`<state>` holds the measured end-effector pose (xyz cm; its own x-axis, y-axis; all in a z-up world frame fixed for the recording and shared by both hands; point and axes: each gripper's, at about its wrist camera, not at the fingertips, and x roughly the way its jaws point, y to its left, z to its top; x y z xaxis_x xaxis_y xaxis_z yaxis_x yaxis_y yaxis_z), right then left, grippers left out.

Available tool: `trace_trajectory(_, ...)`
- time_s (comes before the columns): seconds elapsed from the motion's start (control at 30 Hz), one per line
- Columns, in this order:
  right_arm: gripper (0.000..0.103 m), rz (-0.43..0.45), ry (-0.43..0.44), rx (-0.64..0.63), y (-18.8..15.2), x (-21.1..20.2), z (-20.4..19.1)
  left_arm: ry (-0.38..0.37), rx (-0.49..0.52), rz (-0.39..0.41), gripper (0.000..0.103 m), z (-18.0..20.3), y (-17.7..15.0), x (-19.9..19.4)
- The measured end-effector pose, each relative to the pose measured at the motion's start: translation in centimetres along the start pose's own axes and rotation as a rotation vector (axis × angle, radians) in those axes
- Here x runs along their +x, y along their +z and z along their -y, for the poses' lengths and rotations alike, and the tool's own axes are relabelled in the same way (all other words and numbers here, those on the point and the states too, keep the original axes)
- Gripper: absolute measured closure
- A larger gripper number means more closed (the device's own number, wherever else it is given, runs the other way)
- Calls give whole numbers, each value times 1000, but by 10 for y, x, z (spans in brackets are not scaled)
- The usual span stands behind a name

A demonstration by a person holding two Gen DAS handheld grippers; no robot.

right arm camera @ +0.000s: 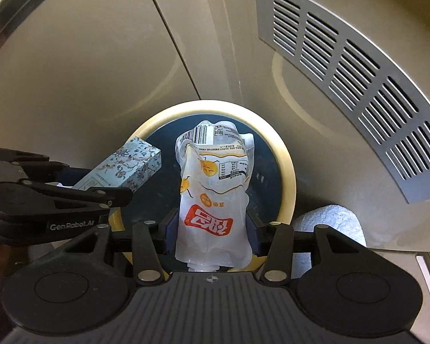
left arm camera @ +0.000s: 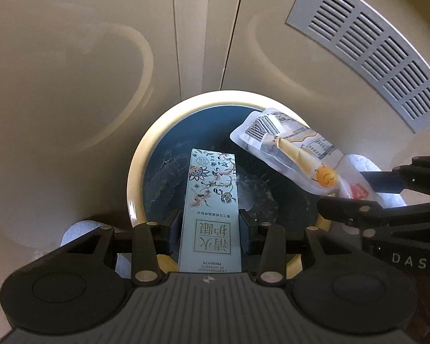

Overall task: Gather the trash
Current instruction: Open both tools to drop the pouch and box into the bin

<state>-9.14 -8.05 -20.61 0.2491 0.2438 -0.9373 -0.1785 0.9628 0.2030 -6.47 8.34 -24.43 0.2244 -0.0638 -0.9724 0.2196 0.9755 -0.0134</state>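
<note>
Left gripper (left arm camera: 210, 230): jaws closed against both long sides of a pale blue carton (left arm camera: 209, 212) printed with a floral pattern and Chinese characters. The carton is held lengthwise along the fingers, its far end projecting over the mouth of the bin.

Right gripper (right arm camera: 212, 228): jaws closed on the lower part of a translucent drink pouch (right arm camera: 213, 186) bearing a red label, orange cartoon faces and a barcode at its far end. The pouch's spout end points back toward the camera; its upper part extends out over the bin opening.

Both grippers point steeply downward and stand just beside one another, each visible at the edge of the other's view.

Beneath both items: a round bin (left arm camera: 136, 172) with a cream-yellow rim and a dark liner. What lies inside cannot be told.

A white textured cloth (right arm camera: 332, 223) lies on the floor beside the bin.

Beyond: beige floor tiles (left arm camera: 71, 71) with pale seams, and a grey slotted vent grille (left arm camera: 369, 48) at the far right.
</note>
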Motion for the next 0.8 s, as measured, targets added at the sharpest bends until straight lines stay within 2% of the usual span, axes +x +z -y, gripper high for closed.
trace_trajectory(0.37,50,-23,-25,-8,7,11,-7,46,14,-17,57,7,7,6)
trace_trajectory(0.43,47,-25,-28,-8,7,13,-8,47,19,-11,56,8,8,5)
trace_trajectory(0.5,42,-28,-31,7,8,12,-7,53,24,-5,37,10,9,1)
trace_trajectory(0.53,40,-33,-36,23,8,12,-6,58,22,-3,11,8,8,-1)
trace_trajectory(0.57,37,-37,-38,38,8,13,-4,80,15,8,3,8,8,-4)
trace_trajectory(0.63,26,-34,-36,73,8,10,-1,78,16,31,1,6,7,-12)
trace_trajectory(0.73,22,-25,-19,93,6,1,1,64,2,19,1,3,5,-24)
trace_trajectory(0.8,22,-25,-7,101,4,-6,2,98,1,16,1,3,3,-36)
